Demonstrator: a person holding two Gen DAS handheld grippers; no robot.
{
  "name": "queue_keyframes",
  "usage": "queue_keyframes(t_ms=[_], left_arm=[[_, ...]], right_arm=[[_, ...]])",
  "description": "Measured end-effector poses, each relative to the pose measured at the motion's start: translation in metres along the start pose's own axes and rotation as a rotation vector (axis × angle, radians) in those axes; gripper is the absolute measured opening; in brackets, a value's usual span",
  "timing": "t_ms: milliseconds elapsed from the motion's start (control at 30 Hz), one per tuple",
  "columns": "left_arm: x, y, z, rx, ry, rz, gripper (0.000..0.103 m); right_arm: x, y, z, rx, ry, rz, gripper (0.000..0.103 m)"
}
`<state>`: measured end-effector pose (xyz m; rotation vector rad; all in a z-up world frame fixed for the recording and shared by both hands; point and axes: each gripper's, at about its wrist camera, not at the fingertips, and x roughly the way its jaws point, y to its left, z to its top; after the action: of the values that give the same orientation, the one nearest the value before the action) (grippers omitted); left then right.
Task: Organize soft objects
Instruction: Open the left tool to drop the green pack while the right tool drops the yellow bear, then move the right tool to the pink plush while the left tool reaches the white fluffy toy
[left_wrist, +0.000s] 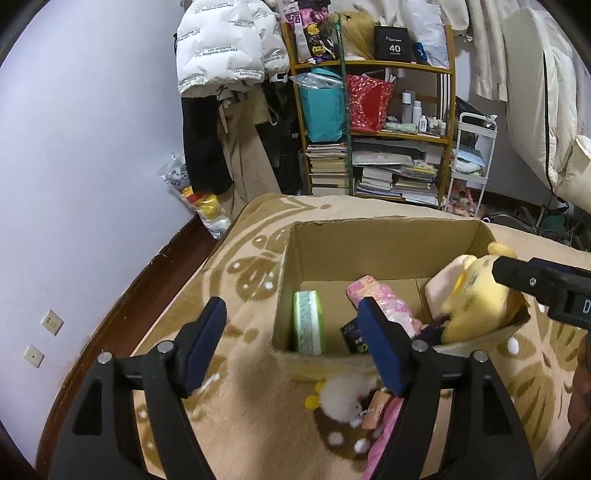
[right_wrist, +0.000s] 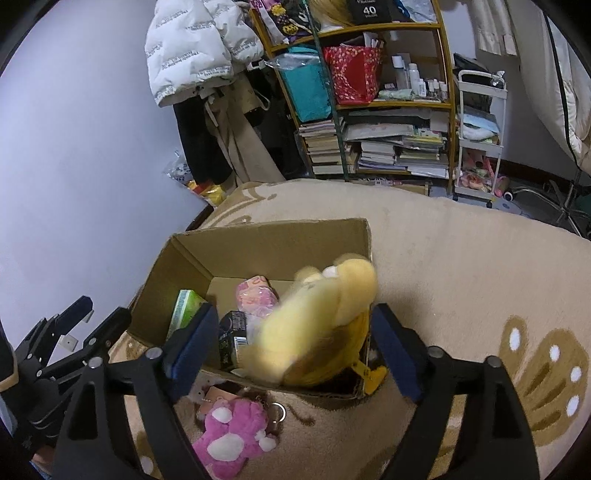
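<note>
An open cardboard box (left_wrist: 369, 236) stands on the beige patterned blanket (left_wrist: 236, 413). A yellow plush (right_wrist: 317, 328), blurred, lies in its near right corner (left_wrist: 476, 299), between but apart from my open right gripper's fingers (right_wrist: 295, 350). In the box are a green tissue pack (left_wrist: 308, 321), a pink packet (left_wrist: 384, 299) and a dark small box (right_wrist: 232, 336). My left gripper (left_wrist: 291, 350) is open and empty above the box's front wall. A white fluffy plush (left_wrist: 347, 398) and a pink paw plush (right_wrist: 232, 432) lie on the blanket before the box.
A yellow shelf (left_wrist: 369, 122) of books and bags stands behind, with hanging coats (left_wrist: 221, 74) to its left and a white trolley (left_wrist: 472, 162) to its right. The wall (left_wrist: 74, 147) and dark floor edge run along the left.
</note>
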<state>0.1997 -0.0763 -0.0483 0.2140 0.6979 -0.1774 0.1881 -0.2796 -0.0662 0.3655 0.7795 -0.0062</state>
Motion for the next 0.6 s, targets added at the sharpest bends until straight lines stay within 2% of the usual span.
queue_keyframes(t_ms=[67, 200, 400, 600], left_arm=[[-0.004, 0.005, -0.001, -0.006, 0.016, -0.003, 0.075], [-0.018, 0.014, -0.006, -0.022, 0.022, -0.001, 0.088], [-0.031, 0.019, -0.020, -0.019, 0.055, 0.014, 0.096], [-0.036, 0.023, -0.038, -0.040, 0.107, -0.010, 0.098]], right_arm=[[-0.004, 0.002, -0.001, -0.005, 0.000, -0.006, 0.091], [-0.014, 0.006, -0.008, -0.009, -0.001, -0.007, 0.103], [-0.023, 0.024, -0.021, -0.076, 0.024, -0.017, 0.103], [-0.028, 0.038, -0.041, -0.119, 0.069, -0.025, 0.103]])
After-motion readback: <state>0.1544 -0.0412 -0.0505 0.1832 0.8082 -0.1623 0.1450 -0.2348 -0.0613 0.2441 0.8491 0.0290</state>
